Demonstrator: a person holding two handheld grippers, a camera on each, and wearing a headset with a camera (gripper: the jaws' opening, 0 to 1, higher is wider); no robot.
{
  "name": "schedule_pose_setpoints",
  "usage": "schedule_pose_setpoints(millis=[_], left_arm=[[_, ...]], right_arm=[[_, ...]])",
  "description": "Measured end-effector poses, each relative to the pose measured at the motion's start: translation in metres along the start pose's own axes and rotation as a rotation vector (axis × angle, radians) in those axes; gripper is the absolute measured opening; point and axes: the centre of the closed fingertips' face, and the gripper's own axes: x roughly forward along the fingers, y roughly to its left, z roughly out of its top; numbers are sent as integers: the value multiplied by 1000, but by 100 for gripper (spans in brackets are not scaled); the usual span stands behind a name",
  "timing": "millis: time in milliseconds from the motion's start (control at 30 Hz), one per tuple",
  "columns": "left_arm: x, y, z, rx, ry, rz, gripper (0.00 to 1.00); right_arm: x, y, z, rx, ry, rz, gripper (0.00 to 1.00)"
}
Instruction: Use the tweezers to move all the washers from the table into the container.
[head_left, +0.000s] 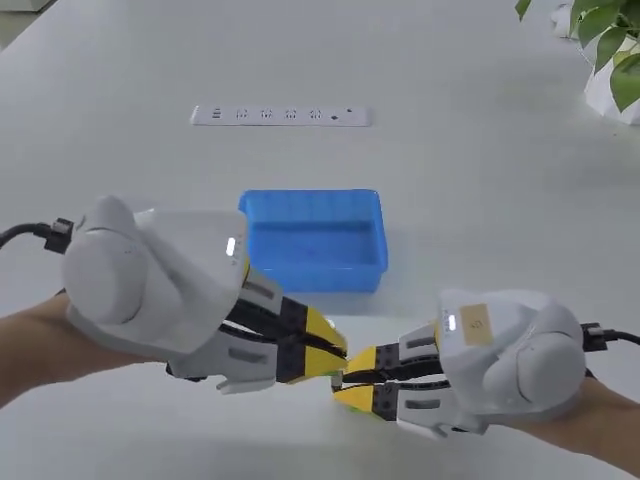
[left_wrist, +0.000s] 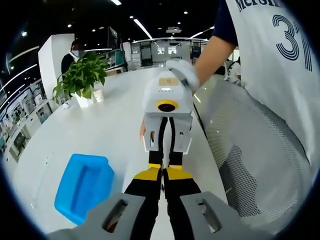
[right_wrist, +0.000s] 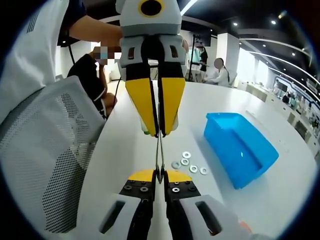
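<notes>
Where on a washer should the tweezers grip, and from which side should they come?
Probably pinch the ring of a washer, one tip in its hole, one outside. Come from above: it lies flat on the table.

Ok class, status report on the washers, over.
Left gripper and right gripper both shut on tweezers, facing each other. Washers loose on table beside blue container. Nothing between them.

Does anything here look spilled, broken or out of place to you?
Nothing looks broken or spilled. One oddity: the tweezers are gripped at both ends, by the left gripper and the right gripper together. The washers lie loose on the table beside the upright blue container.
</notes>
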Motion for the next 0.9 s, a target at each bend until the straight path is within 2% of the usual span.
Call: schedule_pose_setpoints(millis=[300,433,700,900], left_arm=[[-1,-5,0,9,11,-7,5],[-8,-5,2,6,0,-4,5],[-14,-8,-6,-10,8,-19,5],[-19,-2,-6,-6,4,2,5]], right_arm=[[0,2,0,-29,20,-3,8],[1,1,7,-49,11,-17,8],[14,6,11,-88,29,-6,10],[15,-2,15,-96,25,-27,10]])
